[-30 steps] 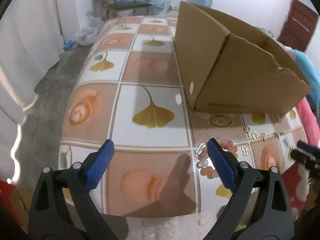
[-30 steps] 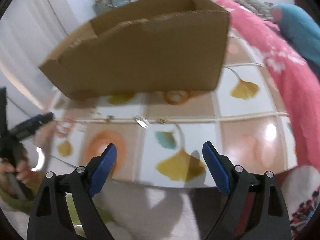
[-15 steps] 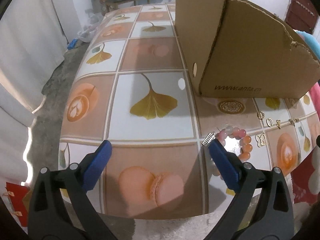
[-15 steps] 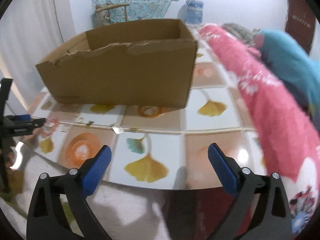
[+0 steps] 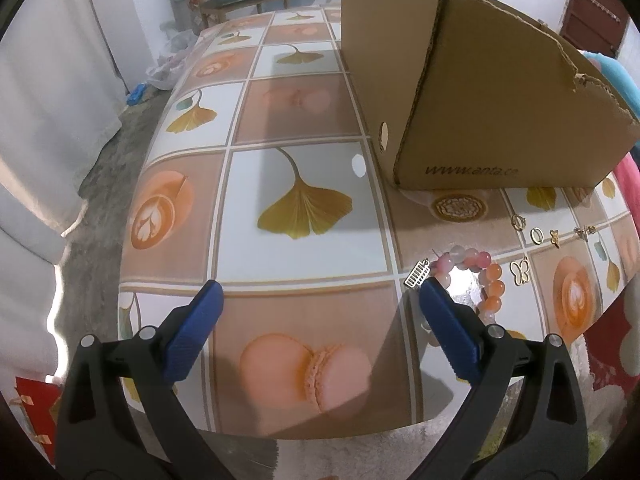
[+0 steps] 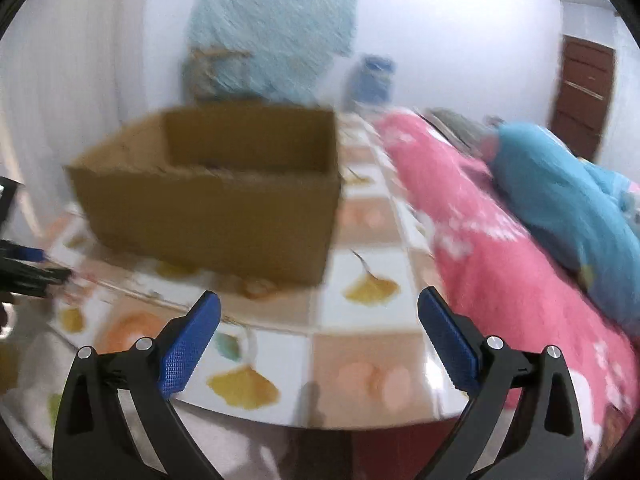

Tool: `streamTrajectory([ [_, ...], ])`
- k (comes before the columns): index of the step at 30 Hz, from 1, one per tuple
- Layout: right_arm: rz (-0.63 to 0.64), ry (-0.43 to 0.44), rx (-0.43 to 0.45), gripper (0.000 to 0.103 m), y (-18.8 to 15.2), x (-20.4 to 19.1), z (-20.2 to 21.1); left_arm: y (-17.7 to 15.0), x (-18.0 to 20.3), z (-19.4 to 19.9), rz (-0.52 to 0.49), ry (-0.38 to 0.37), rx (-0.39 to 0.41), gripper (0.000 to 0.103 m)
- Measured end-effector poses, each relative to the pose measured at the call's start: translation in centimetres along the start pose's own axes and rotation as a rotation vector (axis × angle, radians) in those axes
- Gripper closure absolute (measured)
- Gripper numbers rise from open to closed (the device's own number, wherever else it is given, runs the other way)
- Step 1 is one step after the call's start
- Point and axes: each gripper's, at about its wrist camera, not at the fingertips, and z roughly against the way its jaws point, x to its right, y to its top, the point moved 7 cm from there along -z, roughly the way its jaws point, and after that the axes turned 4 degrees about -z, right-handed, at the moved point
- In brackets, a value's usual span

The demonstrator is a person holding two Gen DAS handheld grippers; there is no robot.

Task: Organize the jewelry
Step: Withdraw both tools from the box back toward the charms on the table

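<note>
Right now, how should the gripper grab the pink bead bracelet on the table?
Take the bead bracelet from above, closing one finger inside the ring and one outside, across the strand on its far side. It lies flat on the table, so there is nothing to get under, and its near part is hidden behind the left gripper.

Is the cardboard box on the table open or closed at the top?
Open. In the right wrist view the cardboard box has no lid or flaps over it, and its inner back wall shows. What is inside cannot be told; the picture is blurred.
</note>
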Motion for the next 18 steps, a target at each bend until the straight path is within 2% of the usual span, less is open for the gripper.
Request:
streamTrajectory([
  [2,0.020,0.088,0.040,0.007,-0.1,-0.8,0.2,0.0,0.0,0.0,-0.001,0.004,0.003,0.007],
  [4,0.027,0.095,0.007,0.007,-0.7,-1.2,-0.6,0.0,0.0,0.0,-0.003,0.005,0.001,0.007],
  [7,-0.023,0.154,-0.031,0.007,-1.1,-1.5,-1.5,0.1,-0.1,-0.1,-0.014,-0.001,-0.012,0.007],
  [9,-0.077,0.201,-0.051,0.007,-1.0,-1.6,-1.7,0.2,-0.5,0.2,-0.006,0.048,0.006,0.007],
  [11,-0.117,0.215,-0.064,0.007,-0.9,-1.4,-2.0,0.5,-0.7,1.2,0.000,0.056,0.060,0.008],
  [14,-0.134,0.204,-0.075,0.007,-1.1,-1.4,-2.4,1.2,-0.1,3.5,0.004,-0.006,0.167,0.008],
  [18,-0.193,0.278,-0.125,0.007,-1.5,-1.9,-3.2,1.7,3.4,6.2,-0.097,-0.092,0.272,0.008],
])
